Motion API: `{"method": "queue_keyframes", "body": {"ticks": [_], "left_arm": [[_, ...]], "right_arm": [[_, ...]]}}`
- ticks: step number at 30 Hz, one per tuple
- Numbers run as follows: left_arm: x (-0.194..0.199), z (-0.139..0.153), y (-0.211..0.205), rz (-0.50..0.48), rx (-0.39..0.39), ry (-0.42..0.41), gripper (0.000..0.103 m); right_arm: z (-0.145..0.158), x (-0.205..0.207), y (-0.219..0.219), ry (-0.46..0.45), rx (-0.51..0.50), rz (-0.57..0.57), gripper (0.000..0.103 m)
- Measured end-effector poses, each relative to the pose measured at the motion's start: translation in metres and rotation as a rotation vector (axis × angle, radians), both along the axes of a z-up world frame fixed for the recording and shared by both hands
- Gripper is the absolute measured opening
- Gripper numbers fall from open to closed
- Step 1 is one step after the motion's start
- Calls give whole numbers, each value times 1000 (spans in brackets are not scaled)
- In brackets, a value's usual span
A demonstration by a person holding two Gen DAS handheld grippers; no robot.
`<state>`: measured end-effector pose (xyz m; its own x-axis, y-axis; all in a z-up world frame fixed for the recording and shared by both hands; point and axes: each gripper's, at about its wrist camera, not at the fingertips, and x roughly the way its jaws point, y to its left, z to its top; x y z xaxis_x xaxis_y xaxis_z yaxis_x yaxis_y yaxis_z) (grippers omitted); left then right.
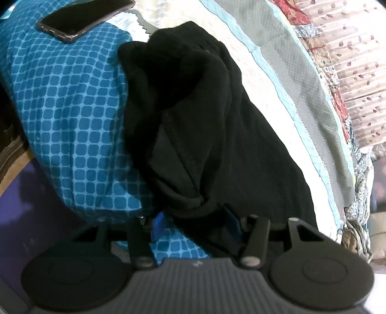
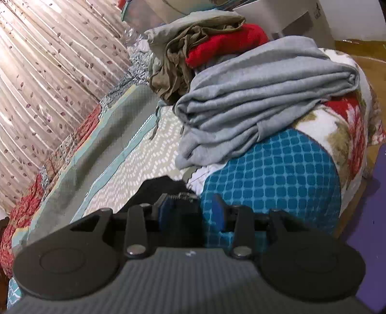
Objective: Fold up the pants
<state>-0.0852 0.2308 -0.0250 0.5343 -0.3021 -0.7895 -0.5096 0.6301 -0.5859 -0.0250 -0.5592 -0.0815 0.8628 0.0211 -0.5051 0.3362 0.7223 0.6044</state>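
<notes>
The black pants (image 1: 205,125) lie bunched on the bed, partly over a blue checked cloth (image 1: 72,108) and partly over the pale quilt (image 1: 272,79). Their near end gathers into a knot between the blue pads (image 1: 158,227) of my left gripper (image 1: 195,224), which is shut on that fabric. In the right wrist view only a corner of the black pants (image 2: 161,187) shows, lying against the left fingertip of my right gripper (image 2: 193,210). Its jaws stand apart, with the blue checked cloth (image 2: 277,181) visible between them and nothing pinched.
A dark phone (image 1: 84,19) rests on the blue checked cloth beyond the pants. A folded grey garment (image 2: 253,101) is stacked ahead of the right gripper, with red (image 2: 226,46) and olive (image 2: 178,62) clothes behind it. A leaf-print curtain (image 2: 48,72) borders the bed's far side.
</notes>
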Motion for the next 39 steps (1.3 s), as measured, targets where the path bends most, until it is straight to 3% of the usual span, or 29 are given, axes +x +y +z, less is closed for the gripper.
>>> {"method": "queue_keyframes", "body": {"ticks": [5, 8, 9, 11, 13, 16, 21, 24, 27, 28, 29, 30, 32, 33, 34, 36, 39], "left_arm": [[4, 1, -8, -13, 2, -1, 50], [-2, -2, -1, -5, -13, -4, 50], [-6, -2, 2, -4, -16, -6, 50], [-7, -2, 5, -2, -17, -15, 50], [-14, 3, 11, 7, -20, -47, 50], [-30, 14, 24, 35, -29, -134, 55], [-43, 18, 53, 117, -35, -204, 59], [-36, 17, 71, 166, -48, -209, 63], [-24, 16, 88, 211, -48, -225, 82], [-19, 15, 94, 220, -58, -234, 84], [-12, 15, 99, 219, -72, -245, 82], [-5, 13, 101, 210, -76, -254, 75], [11, 10, 100, 173, -68, -257, 46], [19, 9, 97, 154, -68, -253, 27], [23, 9, 94, 140, -57, -252, 19], [20, 23, 91, 105, -38, -340, 10], [-1, 56, 96, 44, -25, -621, 10]], "right_arm": [[31, 18, 35, -73, -47, 111, 42], [24, 39, 53, -49, -59, 172, 45], [15, 48, 56, 4, -77, 167, 49], [-9, 69, 58, 165, -131, 126, 46], [-6, 68, 56, 150, -96, 81, 46], [19, 58, 68, 84, -120, 56, 48], [48, 48, 118, -38, -118, 265, 50], [45, 56, 153, -30, -63, 407, 51], [32, 61, 199, 21, -27, 548, 51], [28, 60, 213, 41, -32, 589, 51], [23, 62, 226, 65, -39, 623, 51], [19, 62, 238, 91, -41, 652, 51], [8, 62, 257, 149, -35, 700, 51], [4, 64, 264, 174, -33, 714, 51], [6, 62, 270, 192, -36, 725, 52], [6, 59, 275, 204, -63, 735, 52], [12, 64, 278, 213, -79, 733, 52]]}}
